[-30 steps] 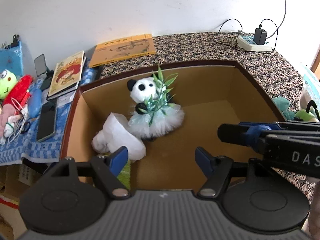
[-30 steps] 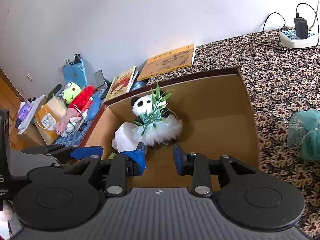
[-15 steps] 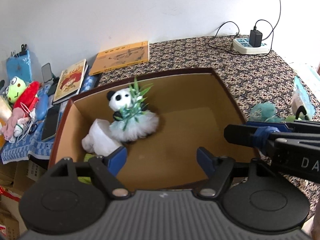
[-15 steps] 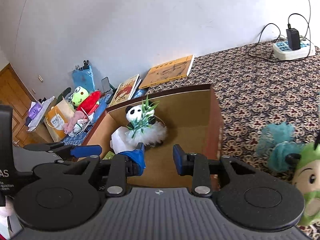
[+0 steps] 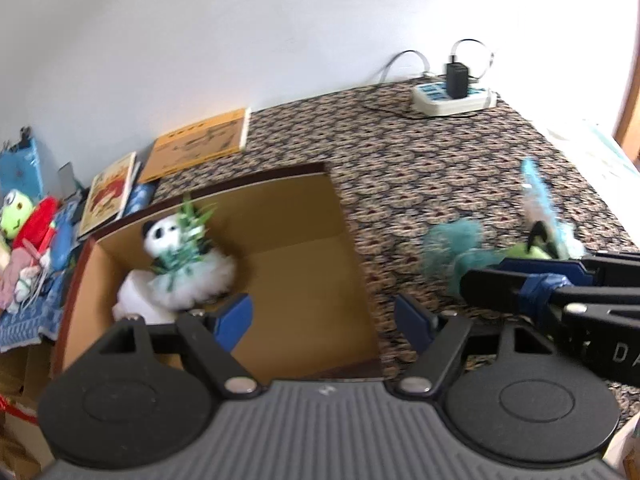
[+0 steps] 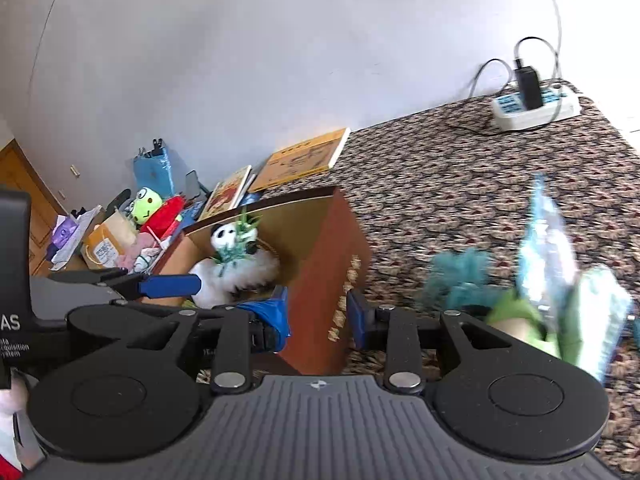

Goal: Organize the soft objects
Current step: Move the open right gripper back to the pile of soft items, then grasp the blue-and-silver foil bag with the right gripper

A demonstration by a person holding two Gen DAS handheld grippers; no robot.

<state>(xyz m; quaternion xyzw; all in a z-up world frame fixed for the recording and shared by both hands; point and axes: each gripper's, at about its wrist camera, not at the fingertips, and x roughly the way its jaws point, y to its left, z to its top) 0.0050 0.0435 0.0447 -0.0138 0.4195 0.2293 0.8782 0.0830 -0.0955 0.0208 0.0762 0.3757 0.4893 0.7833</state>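
Observation:
An open cardboard box (image 5: pixel 304 264) stands on the patterned tabletop and holds a panda plush (image 5: pixel 180 256) in a white skirt with green leaves, and a white soft item (image 5: pixel 132 300) beside it. The box (image 6: pixel 332 264) and panda (image 6: pixel 232 244) also show in the right wrist view. A teal and green plush toy (image 5: pixel 460 248) lies on the table right of the box; in the right wrist view the toy (image 6: pixel 500 292) is blurred. My left gripper (image 5: pixel 324 316) is open and empty over the box's right wall. My right gripper (image 6: pixel 318 312) is open and empty, right of the box.
Books (image 5: pixel 200 144) lie behind the box. A power strip with a charger (image 5: pixel 452 92) sits at the back right by the wall. A frog plush and red items (image 5: pixel 24 220) are piled at far left. A clear packaged item (image 6: pixel 548 240) stands by the teal toy.
Both grippers have swung to the right and pulled back from the box. The box has slid left in both views and the teal and green toy has come closer.

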